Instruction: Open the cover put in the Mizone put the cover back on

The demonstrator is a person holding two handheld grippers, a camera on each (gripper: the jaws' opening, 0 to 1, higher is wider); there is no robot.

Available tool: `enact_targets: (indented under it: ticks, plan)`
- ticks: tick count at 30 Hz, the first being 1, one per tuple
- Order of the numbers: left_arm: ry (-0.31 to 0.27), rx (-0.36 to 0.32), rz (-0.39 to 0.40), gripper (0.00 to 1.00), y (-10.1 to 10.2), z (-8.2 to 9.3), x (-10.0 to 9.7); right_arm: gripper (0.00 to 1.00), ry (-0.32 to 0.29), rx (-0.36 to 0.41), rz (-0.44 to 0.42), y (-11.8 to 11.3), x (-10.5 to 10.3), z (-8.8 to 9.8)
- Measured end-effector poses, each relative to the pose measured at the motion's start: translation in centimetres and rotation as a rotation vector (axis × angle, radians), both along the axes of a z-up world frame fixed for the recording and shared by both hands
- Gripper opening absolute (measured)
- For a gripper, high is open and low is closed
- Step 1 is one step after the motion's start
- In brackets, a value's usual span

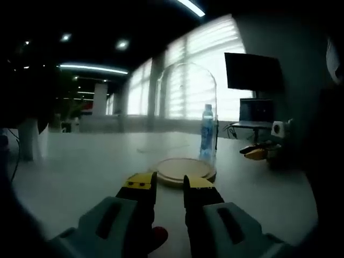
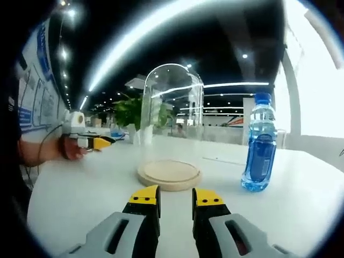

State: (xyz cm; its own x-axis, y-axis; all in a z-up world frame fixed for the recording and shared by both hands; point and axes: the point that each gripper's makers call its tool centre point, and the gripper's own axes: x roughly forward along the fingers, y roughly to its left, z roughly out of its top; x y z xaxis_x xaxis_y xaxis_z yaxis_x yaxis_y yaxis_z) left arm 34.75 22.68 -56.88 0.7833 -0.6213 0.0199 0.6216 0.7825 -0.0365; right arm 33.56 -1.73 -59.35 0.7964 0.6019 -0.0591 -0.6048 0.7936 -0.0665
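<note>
Glass cover on base — Mizone upright beside

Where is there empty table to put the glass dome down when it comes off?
Bare table lies between the wooden base and the left gripper, and in front of the base toward the right gripper. It is tighter between the glass dome and the Mizone bottle.

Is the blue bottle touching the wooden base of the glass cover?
Apart. The right gripper view shows bare white table between the blue bottle and the wooden base.
</note>
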Motion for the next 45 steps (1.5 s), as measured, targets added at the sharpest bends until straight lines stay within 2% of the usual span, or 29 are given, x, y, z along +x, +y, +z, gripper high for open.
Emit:
enact_targets:
  ticks: [3,9,11,15,22,27,34,35,37,40,45]
  plan:
    - [0.006,0.0,-0.011,0.15,-0.2,-0.1,-0.1,0.17,-0.01,0.007,0.006,0.1,-0.1,0.3]
    - [0.006,-0.016,-0.033,0.15,-0.5,0.1,-0.3,0.23,-0.07,-0.015,0.025,0.7,-0.7,1.2]
    - [0.007,-0.018,-0.03,0.16,-0.4,0.2,-0.1,0.23,-0.074,-0.005,0.032,0.8,-0.7,1.4]
    - [-0.017,-0.04,-0.028,0.24,-0.3,1.0,0.0,0.23,-0.075,0.019,0.029,0.7,-0.5,1.9]
    - [-0.052,-0.046,-0.03,0.28,-0.3,2.0,0.2,0.23,-0.08,0.041,0.021,0.6,0.0,2.9]
    - [-0.028,-0.047,-0.041,0.32,-0.7,2.6,0.8,0.23,-0.079,0.044,-0.008,0.4,0.9,3.8]
    - [-0.043,-0.007,-0.021,0.42,-0.2,3.5,1.5,0.24,-0.064,0.091,-0.007,0.3,1.5,4.9]
    - [-0.054,-0.026,0.003,0.45,0.2,4.0,1.9,0.24,-0.066,0.105,0.003,0.2,1.8,5.3]
    - [-0.037,-0.074,0.004,0.52,0.5,4.6,2.3,0.24,-0.069,0.108,0.008,0.2,2.1,5.8]
    - [-0.038,-0.075,0.005,0.51,0.5,4.9,2.6,0.24,-0.095,0.091,0.019,0.3,2.7,6.7]
    - [-0.055,-0.054,-0.016,0.51,0.0,5.4,3.0,0.26,-0.105,0.107,0.059,0.7,3.5,7.9]
